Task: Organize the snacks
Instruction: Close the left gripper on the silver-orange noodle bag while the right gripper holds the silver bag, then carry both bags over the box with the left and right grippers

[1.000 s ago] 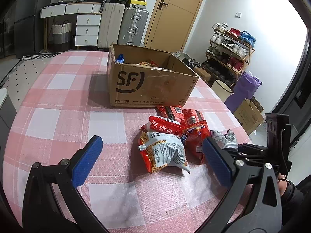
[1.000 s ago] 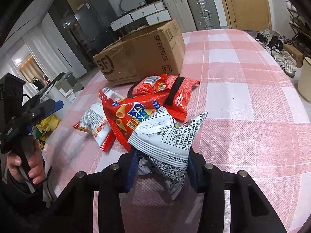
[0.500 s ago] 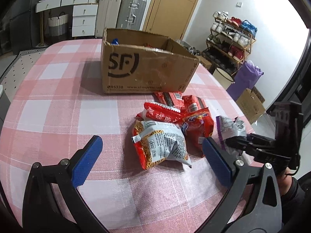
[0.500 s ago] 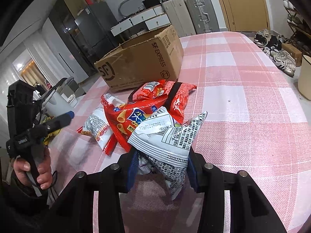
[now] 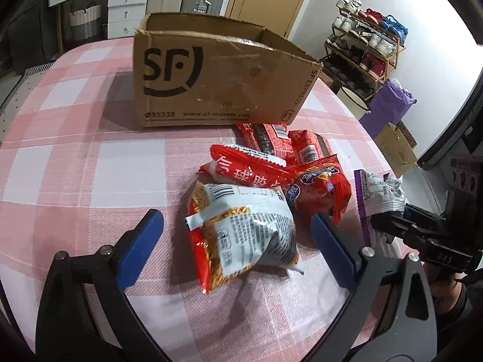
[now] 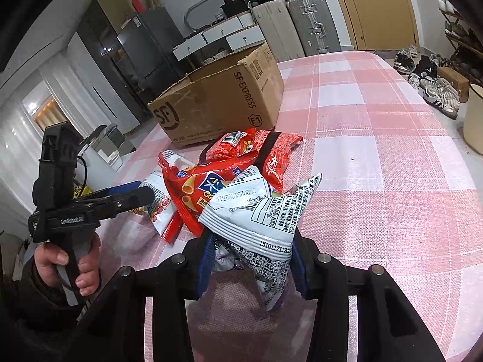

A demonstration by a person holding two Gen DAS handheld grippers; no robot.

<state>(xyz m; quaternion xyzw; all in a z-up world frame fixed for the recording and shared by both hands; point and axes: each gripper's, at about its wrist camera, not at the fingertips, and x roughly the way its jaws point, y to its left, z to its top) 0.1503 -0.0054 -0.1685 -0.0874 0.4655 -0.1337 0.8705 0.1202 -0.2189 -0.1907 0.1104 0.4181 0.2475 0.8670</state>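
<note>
While a cardboard box (image 5: 223, 75) stands open-topped at the far side of the pink checked surface (image 5: 75, 163), the left wrist view shows a heap of snack packets before it: two red-and-black packs (image 5: 265, 135) nearest the box, a red pack with white lettering (image 5: 250, 172), a red bag (image 5: 320, 190), and a white-and-orange packet (image 5: 244, 232) in front. The left gripper (image 5: 238, 238) stands with jaws wide, having just been closing a little, the white-and-orange packet lying between them untouched; bare cloth spreads to the left. At the right edge the right gripper (image 5: 389, 223) clamps a white-and-purple bag (image 5: 380, 190). In the right wrist view, the right gripper (image 6: 253, 259) has its jaws pinched narrow on that white-and-purple bag (image 6: 265, 211), the red heap just beyond it. The left gripper (image 6: 135, 194) reaches in from the left in a hand (image 6: 69, 262). Open checked cloth runs to the right; shoes (image 6: 437, 90) lie on the floor past the edge.
</note>
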